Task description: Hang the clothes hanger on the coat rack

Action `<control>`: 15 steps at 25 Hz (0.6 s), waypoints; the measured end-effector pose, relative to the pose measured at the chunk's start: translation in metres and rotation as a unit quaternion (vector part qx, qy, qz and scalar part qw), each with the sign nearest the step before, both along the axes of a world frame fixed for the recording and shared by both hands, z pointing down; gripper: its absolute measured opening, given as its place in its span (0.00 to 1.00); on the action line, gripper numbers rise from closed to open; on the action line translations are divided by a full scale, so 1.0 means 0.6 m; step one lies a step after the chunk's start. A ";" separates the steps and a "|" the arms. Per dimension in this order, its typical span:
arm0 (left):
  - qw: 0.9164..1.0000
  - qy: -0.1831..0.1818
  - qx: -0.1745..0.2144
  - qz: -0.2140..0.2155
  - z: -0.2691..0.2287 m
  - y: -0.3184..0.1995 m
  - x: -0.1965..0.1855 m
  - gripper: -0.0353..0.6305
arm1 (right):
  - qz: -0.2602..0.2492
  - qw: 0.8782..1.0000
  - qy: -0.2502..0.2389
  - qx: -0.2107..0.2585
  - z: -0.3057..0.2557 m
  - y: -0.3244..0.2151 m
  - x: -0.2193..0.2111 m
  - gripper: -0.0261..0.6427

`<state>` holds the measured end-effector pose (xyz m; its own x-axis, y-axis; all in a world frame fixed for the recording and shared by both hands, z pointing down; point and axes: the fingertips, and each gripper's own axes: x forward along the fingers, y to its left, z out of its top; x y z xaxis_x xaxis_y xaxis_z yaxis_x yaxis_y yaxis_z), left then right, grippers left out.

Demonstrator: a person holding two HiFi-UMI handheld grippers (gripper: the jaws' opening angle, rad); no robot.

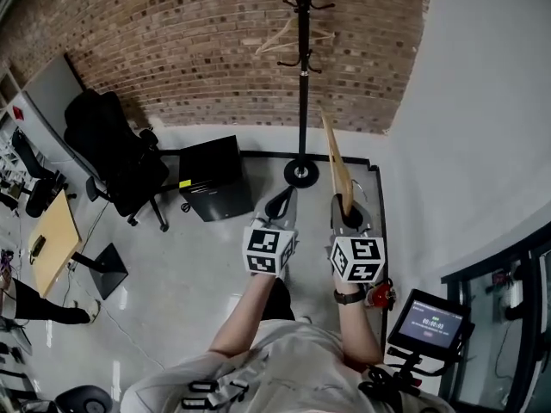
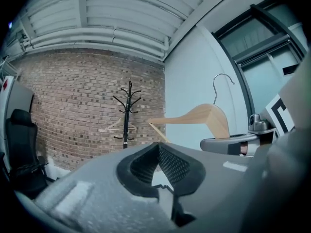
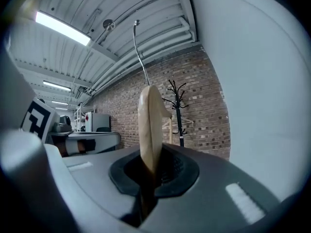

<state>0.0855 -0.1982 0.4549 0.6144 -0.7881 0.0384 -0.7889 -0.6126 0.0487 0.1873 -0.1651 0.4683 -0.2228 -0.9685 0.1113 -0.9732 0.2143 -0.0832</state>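
The black coat rack (image 1: 303,67) stands ahead at the brick wall, and a pale hanger (image 1: 288,37) hangs on one of its arms. My right gripper (image 1: 349,209) is shut on a wooden clothes hanger (image 1: 337,166), held upright and edge-on. In the right gripper view the hanger (image 3: 149,125) rises from between the jaws, its metal hook (image 3: 140,47) on top and the rack (image 3: 178,110) behind it. My left gripper (image 1: 281,198) rides beside it, shut and holding nothing. The left gripper view shows the rack (image 2: 128,115) far off and the held hanger (image 2: 199,116) to the right.
A black office chair (image 1: 116,149) and a black cabinet (image 1: 211,179) stand left of the rack's round base (image 1: 301,172). A wooden desk (image 1: 53,239) is at far left. A white wall (image 1: 482,127) runs along the right, with a machine's screen (image 1: 428,321) near me.
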 end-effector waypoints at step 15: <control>0.999 0.035 0.037 0.001 -0.057 -0.483 0.034 0.05 | -0.038 0.997 0.067 0.003 -0.023 -0.456 0.015 0.05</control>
